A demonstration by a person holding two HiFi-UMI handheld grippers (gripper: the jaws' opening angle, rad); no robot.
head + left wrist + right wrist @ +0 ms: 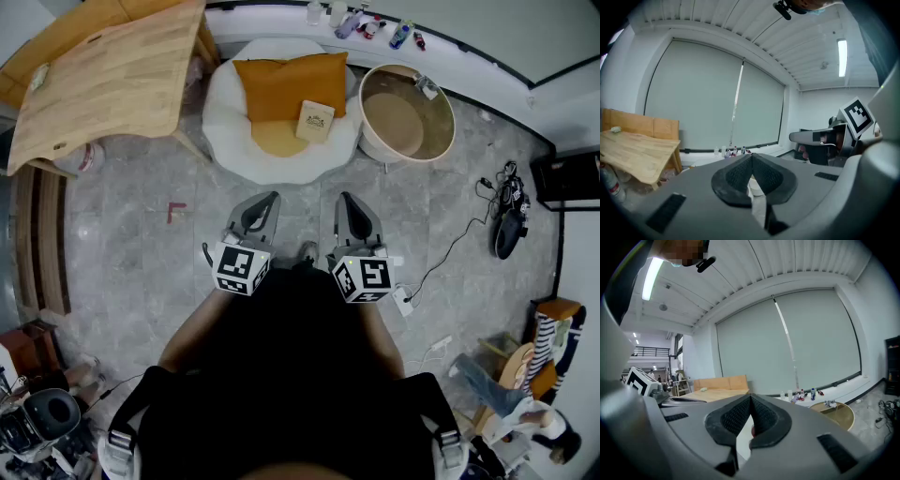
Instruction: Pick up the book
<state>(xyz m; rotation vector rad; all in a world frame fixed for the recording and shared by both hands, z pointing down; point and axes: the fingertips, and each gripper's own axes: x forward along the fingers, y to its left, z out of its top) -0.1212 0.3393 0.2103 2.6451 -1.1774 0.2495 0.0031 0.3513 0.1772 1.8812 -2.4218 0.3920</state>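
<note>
- Book (316, 121): small, square-ish, cream-tan cover w/ a dark emblem & a line of print too small to read. Sits slightly tilted at the lower right corner of the orange fabric cushion (286, 84), overlapping the paler yellow-orange seat pad (277, 139).
- Cushion & pad rest in a white, round, soft-looking upholstered chair (225, 108) w/ a puffy rim.
- Just right of the chair: round tub-shaped side table (451, 117), cream rim, beige inside, a small white item on its far edge.
- Left of the chair: light wooden table (103, 75), visible grain, tilted edge on wooden legs.
- Behind, along the wall: white sill w/ a row of small plastic bottles (401, 36). Above it, big window w/ pale grey roller blinds (787, 348); white slatted ceiling w/ a strip light (650, 277).
- Floor (122, 272): grey marble-look tiles, glossy. Black cable & a black device (509, 234) lie at the right, well apart from the chair.
- Left gripper (269, 199), grey body, ribbed black pads: jaws closed tip to tip, nothing between them; held near level over the floor, short of the chair.
- Right gripper (345, 200): same build, jaws fully closed, empty; beside the left one, both pointing toward the chair, well apart from the book.
</note>
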